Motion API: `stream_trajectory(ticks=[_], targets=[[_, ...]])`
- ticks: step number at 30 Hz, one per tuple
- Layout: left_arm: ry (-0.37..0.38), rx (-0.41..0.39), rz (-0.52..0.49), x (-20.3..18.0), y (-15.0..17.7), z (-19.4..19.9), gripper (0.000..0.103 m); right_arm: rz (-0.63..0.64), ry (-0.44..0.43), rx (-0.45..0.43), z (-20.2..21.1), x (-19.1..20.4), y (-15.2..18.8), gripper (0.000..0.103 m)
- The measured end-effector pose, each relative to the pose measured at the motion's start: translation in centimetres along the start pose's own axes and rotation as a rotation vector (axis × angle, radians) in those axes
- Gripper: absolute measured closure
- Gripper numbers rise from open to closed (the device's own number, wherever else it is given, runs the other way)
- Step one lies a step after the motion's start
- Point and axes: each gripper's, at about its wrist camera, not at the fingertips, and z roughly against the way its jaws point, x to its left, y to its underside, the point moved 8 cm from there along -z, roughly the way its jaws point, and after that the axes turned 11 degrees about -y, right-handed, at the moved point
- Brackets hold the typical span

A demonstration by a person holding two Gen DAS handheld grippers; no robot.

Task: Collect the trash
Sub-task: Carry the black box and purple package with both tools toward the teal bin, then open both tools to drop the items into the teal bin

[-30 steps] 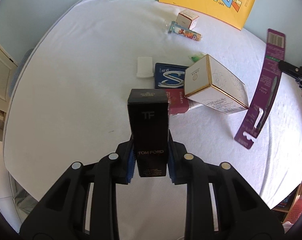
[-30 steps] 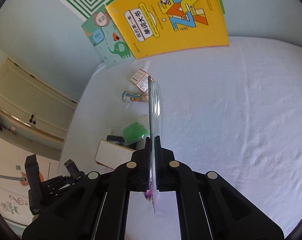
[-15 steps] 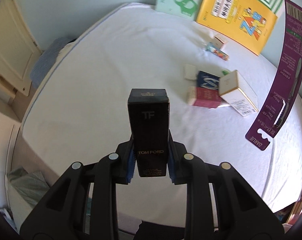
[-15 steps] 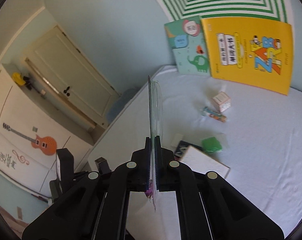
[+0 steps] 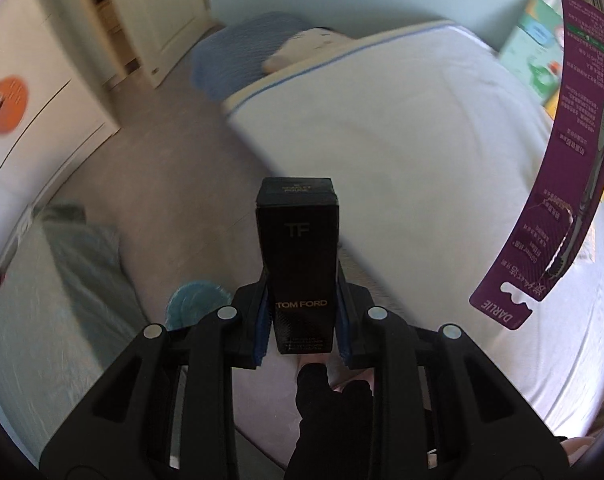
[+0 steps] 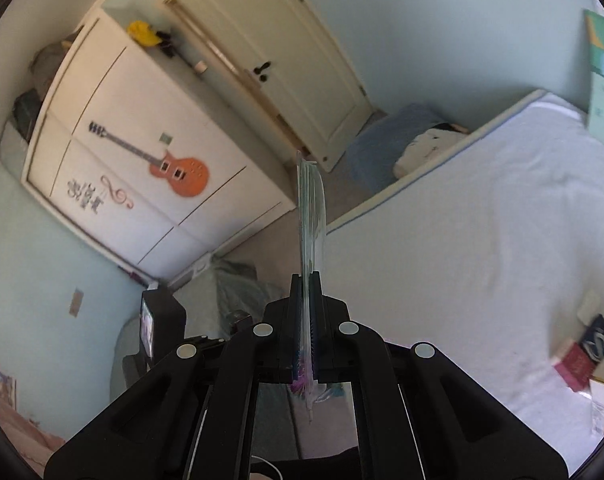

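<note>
My left gripper (image 5: 302, 312) is shut on a tall black Tom Ford box (image 5: 298, 248), held upright over the floor beside the white bed (image 5: 421, 152). A long purple toothbrush blister pack (image 5: 573, 152) hangs at the right of the left wrist view; in the right wrist view I see it edge-on as a thin clear card (image 6: 311, 220), with my right gripper (image 6: 306, 320) shut on it. Both grippers point past the bed's edge toward the floor. Several boxes of leftover trash (image 6: 589, 356) lie on the bed at the far right.
A grey-green bag (image 5: 78, 248) sits on the floor at left, also seen as a crumpled bag (image 6: 242, 284). A white wardrobe (image 6: 142, 168) with a guitar sticker and a door (image 6: 286, 52) stand beyond. A blue cushion (image 5: 246, 44) lies by the bed's corner.
Both grippers swung left off the bed toward the floor and wardrobe, rolling as they went. Each keeps hold of its item. The trash on the bed slid out to the right edge.
</note>
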Motion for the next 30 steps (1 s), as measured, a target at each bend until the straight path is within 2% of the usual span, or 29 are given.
stream_trajectory(ticks=[9, 13, 16, 17, 18, 19, 20, 21, 25, 30], targets=[[-0.053, 0.113, 0.241, 12.1, 4.7, -4.6, 0.079, 0.156, -0.163, 0.279, -17.1, 8.9, 1.4, 0.099], [-0.067, 0.155, 0.328, 16.3, 6.3, -6.5, 0.079, 0.208, -0.205, 0.379, -23.5, 12.6, 3.2, 0.099], [-0.082, 0.17, 0.368, 18.1, 6.7, -7.6, 0.079, 0.248, -0.231, 0.441, -27.7, 15.1, 4.5, 0.098], [-0.102, 0.177, 0.375, 18.9, 7.0, -8.0, 0.077, 0.263, -0.237, 0.46, -29.1, 15.9, 5.1, 0.094], [-0.127, 0.189, 0.384, 19.7, 7.2, -8.7, 0.06, 0.279, -0.239, 0.484, -30.3, 16.5, 5.8, 0.091], [-0.135, 0.202, 0.389, 20.5, 8.1, -9.0, 0.043, 0.293, -0.231, 0.51, -31.6, 16.8, 6.4, 0.082], [-0.139, 0.214, 0.399, 21.0, 8.3, -9.7, 0.018, 0.301, -0.225, 0.529, -32.4, 17.0, 7.0, 0.051], [-0.156, 0.221, 0.408, 21.6, 8.7, -10.2, 0.014, 0.306, -0.223, 0.546, -33.4, 17.4, 7.6, 0.04], [-0.19, 0.297, 0.417, 23.2, 10.7, -12.5, 0.014, 0.316, -0.227, 0.608, -34.7, 17.6, 9.8, 0.04], [-0.194, 0.321, 0.419, 23.5, 12.4, -12.3, 0.014, 0.294, -0.217, 0.637, -35.1, 16.3, 10.4, 0.04]])
